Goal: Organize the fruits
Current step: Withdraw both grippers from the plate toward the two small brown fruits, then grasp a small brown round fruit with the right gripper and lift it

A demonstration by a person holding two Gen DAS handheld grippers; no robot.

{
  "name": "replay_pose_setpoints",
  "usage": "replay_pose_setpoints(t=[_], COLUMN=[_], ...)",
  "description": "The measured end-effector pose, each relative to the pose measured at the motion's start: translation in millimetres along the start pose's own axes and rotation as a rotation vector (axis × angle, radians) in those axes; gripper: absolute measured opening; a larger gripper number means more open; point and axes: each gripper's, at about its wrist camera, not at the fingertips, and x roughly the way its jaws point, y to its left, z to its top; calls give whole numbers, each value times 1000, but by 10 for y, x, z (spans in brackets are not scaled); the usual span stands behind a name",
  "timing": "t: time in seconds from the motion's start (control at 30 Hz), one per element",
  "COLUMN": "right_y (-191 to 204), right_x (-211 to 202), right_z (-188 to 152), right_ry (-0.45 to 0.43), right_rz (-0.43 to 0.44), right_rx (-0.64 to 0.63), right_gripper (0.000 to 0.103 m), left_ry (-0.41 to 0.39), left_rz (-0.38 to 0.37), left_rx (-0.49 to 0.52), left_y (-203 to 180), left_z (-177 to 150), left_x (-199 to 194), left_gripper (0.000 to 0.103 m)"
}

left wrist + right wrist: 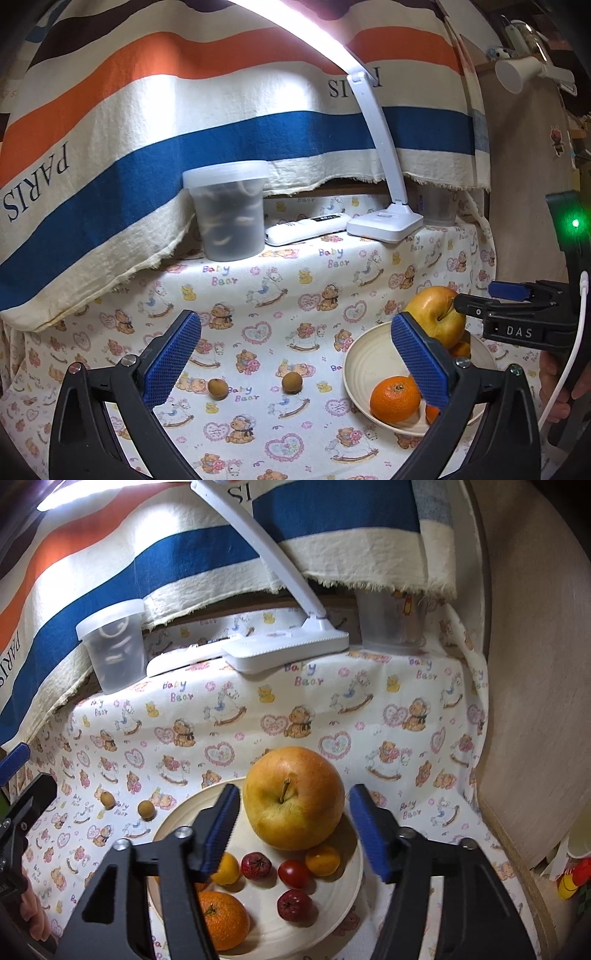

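Right wrist view: right gripper (291, 829) over the bowl (347, 897), jaws spread wide, the apple (293, 797) between them but touching neither, resting in the bowl with a tangerine (221, 919) and small fruits. Left gripper (295, 360) jaws released, empty; two longans (291, 382) on the bench (295, 288) ahead, bowl just beside its right jaw.

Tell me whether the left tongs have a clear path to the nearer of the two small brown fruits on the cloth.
Probably yes. The left tongs stand open and empty, and the brown fruit lies alone on the tablecloth just ahead between their pads, left of the bowl, with nothing across the way.
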Motion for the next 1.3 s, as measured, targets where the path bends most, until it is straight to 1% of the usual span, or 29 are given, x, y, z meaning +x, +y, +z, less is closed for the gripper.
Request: replay_pose_setpoints(t=[0.03,0.1,0.17,0.23,0.3,0.37,0.47,0.53,0.63,0.73,0.8,0.9,0.97,1.0,1.07,1.13,1.2,1.23,1.27,1.3], right_y=[11,40,73,106,139,173,262,335,473,634,763,991,1137,1184,1284,1357,1429,1458,1479,1495], right_x=[-21,-70,-133,-182,-208,-234,-269,-280,-279,-238,-206,-110,-34,-3,94,205,341,410,485,544], right_z=[9,28,39,47,48,38,35,46,73,115,151,211,232,236,247,252,252,247,241,231], right_ry=[-12,-39,-73,-94,-103,-118,-140,-139,-122,-88,-73,-30,-27,-24,2,43,104,132,160,183], right_rz=[-9,-18,-25,-27,-21,-14,-31,-18,19,50,58,12,-10,-19,0,55,92,110,128,137], right_rx=[-6,-17,-30,-42,-45,-48,-71,-70,-73,-76,-80,-121,-138,-142,-148,-131,-118,-110,-99,-96], right_gripper=[74,85,88,89,97,102,102,102,102,102,102,102,102,102,102,100,87,85,79,71], left_ry=[-4,-3,-1,-9,-19,-25,-24,12,18,37,55,127,180,208,217,195,201,209,213,220], left_rz=[4,7,23,56,82,90,116,112,147,157,158,127,116,122,153,177,192,195,194,194], left_rx=[-8,-8,15,39,27,-1,-58,-94,-108,-107,-125,-166,-167,-153,-140,-146,-153,-164,-178,-191], left_y=[33,116,201,316,476,649,907,1040,1136,1194,1229,1286,1298,1300,1313,1347,1396,1428,1465,1494], left_z=[17,55,81,105,106,78,-1,-37,-87,-145,-207,-293,-325,-340,-372,-377,-358,-353,-353,-358], left_x=[-24,-73,-117,-165,-209,-245,-237,-151,-101,-42,11,157,271,325,350,324,312,307,308,312], left_gripper=[102,102,102,102,102,102,102,102,102,102,102,102,102,102,102,102,102,102,102,102])
